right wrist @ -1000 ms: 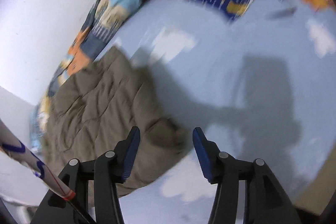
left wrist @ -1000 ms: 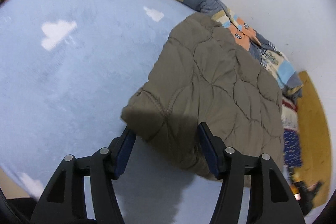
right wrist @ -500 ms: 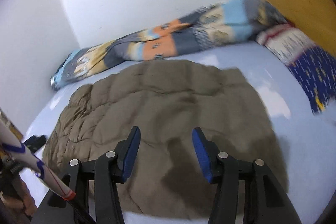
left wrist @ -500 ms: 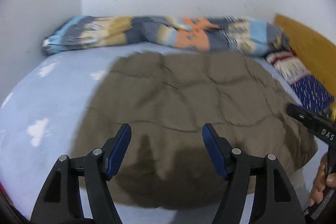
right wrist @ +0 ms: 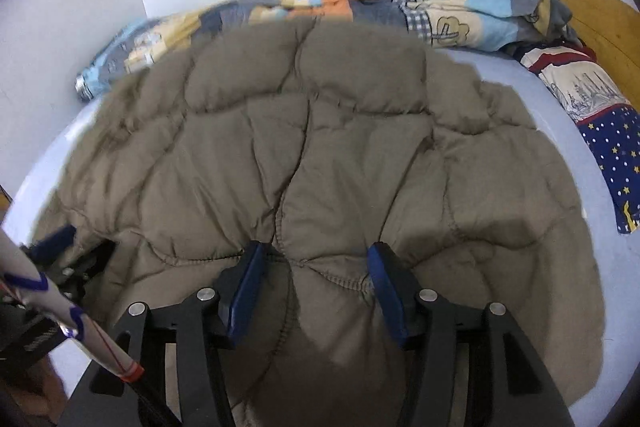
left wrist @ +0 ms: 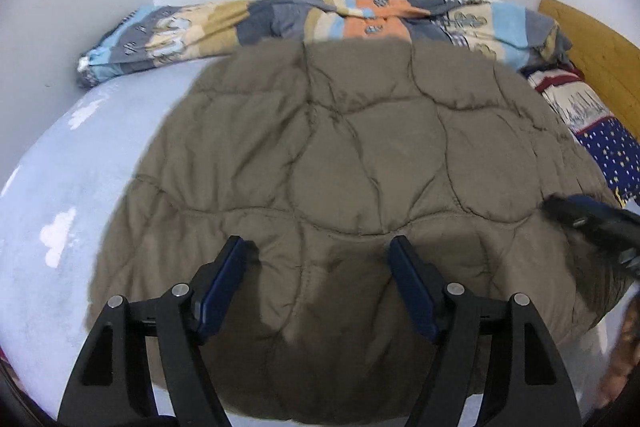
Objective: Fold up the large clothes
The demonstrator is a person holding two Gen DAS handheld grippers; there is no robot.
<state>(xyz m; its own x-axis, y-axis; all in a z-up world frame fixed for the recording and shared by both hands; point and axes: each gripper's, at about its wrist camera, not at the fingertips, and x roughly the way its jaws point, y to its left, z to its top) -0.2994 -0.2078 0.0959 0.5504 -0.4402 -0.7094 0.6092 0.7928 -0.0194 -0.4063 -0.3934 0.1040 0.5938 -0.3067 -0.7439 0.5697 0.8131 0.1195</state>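
Left wrist: quilted jacket (left wrist: 360,163) lies beneath both wide-spread, empty hand-held grippers, left (left wrist: 320,283) and right (right wrist: 316,287).

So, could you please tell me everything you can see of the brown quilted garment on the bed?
The brown quilted padded garment looks puffy and matte, stitched in curved lines into rounded panels. It lies spread fairly flat on the pale blue bed sheet, its far edge reaching the patchwork blanket. Both the left tongs and the right tongs stand open over its near edge, seemingly without gripping.
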